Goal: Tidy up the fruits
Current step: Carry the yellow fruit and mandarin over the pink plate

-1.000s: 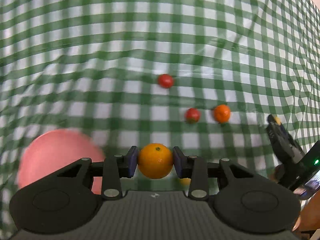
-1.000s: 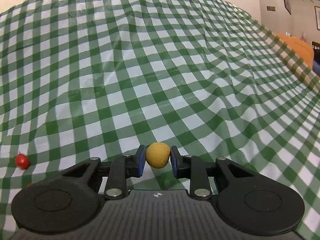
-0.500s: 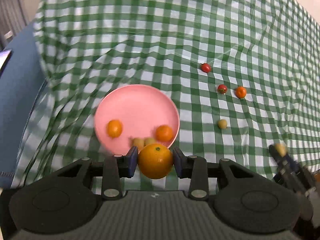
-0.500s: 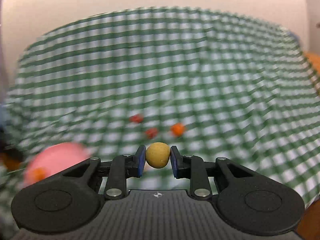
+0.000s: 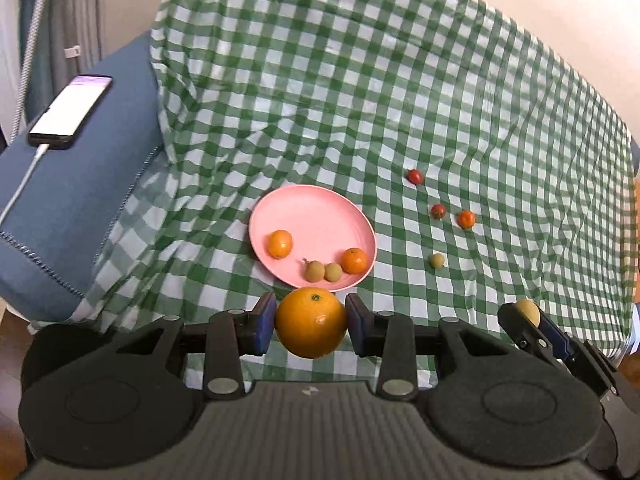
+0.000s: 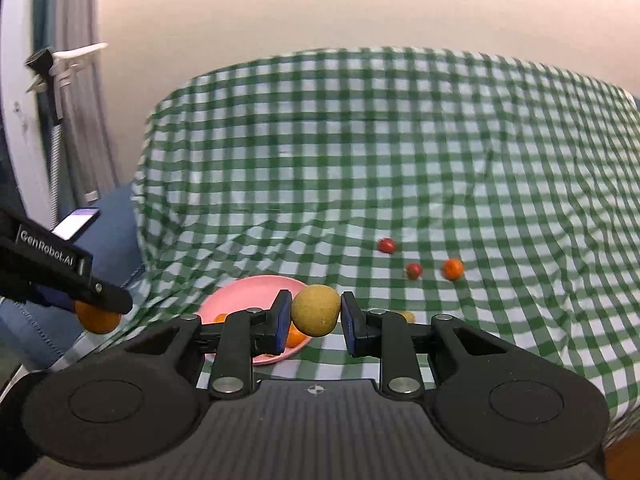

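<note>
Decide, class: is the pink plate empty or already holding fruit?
Holding fruit. The pink plate carries two orange fruits and two small tan ones.

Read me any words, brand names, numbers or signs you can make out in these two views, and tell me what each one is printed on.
"GenRobot.AI" in pale letters on the black side of the left gripper, seen in the right wrist view.
The phone on the blue cushion has a lit screen, but its text is too small and blurred to read.
A small round mark on each gripper's ribbed body carries no letters.
Nothing else bears text.
</note>
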### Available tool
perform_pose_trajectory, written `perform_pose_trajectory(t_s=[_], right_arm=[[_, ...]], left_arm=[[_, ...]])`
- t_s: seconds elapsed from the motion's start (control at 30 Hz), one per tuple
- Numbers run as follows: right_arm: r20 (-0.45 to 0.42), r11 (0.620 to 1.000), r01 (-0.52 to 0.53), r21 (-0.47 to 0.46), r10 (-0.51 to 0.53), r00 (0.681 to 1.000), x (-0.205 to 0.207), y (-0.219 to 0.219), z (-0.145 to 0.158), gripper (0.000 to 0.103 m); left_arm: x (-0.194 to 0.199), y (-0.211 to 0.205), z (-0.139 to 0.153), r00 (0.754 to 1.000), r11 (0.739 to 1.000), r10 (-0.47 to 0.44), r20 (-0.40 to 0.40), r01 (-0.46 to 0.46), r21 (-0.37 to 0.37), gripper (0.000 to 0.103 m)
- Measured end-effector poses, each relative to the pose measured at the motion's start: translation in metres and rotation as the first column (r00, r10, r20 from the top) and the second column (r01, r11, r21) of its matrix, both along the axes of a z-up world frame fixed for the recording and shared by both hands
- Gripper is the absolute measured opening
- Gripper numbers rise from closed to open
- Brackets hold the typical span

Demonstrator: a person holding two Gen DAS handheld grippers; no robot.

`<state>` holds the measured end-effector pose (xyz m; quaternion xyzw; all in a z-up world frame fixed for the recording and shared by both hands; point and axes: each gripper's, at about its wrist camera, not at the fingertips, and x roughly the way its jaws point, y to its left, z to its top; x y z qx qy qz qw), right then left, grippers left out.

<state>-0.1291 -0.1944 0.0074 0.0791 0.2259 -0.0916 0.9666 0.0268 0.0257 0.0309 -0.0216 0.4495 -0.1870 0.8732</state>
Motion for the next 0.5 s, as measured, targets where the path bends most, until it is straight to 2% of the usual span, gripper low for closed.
perform_pose_trajectory(t_s=[0.27, 0.5], right_arm=[[-0.002, 0.999, -0.040, -0.029, 0.040, 0.999, -0.013, 0.020, 0.004, 0.027], [-0.041, 0.995, -0.085, -0.053, 0.083, 0.996, 0.002, 0.027, -0.002, 0.027]], left_arm=[[-0.013, 0.028, -0.010, 0.999, 1.000, 0.024, -0.026, -0.024, -0.013, 0.042], [-0.002, 0.044, -0.020, 0.996, 0.997, 0.073, -0.053, -0.074, -0.019, 0.042]])
